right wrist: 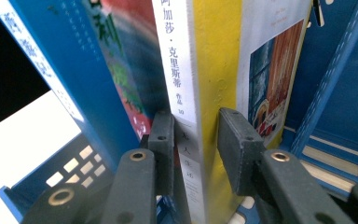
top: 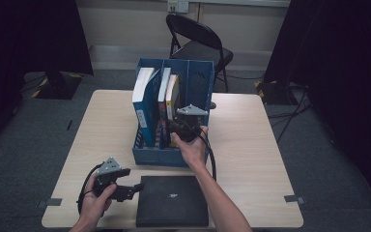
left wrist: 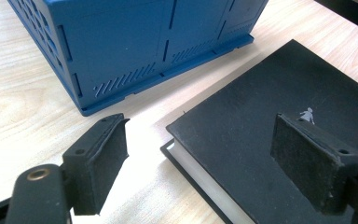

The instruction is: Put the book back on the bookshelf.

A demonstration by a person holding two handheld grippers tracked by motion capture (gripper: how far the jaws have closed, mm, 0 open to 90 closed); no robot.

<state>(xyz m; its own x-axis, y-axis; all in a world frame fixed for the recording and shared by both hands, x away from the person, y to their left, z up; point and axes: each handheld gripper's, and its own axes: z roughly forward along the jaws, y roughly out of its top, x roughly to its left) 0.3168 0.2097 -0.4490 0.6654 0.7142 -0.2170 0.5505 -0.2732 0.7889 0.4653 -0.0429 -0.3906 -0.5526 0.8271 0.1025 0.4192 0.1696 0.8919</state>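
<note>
Yellow book (right wrist: 214,70), right gripper (right wrist: 196,140) apparently clamping its spine

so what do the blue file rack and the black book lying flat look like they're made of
The blue file rack looks like moulded plastic with a matte finish: uniform colour, cut slots and vent slits in its walls. The black book seems to have a stiff board cover, matte and slightly textured, with a small silver figure printed on it; its pale page edges look like paper.
</note>
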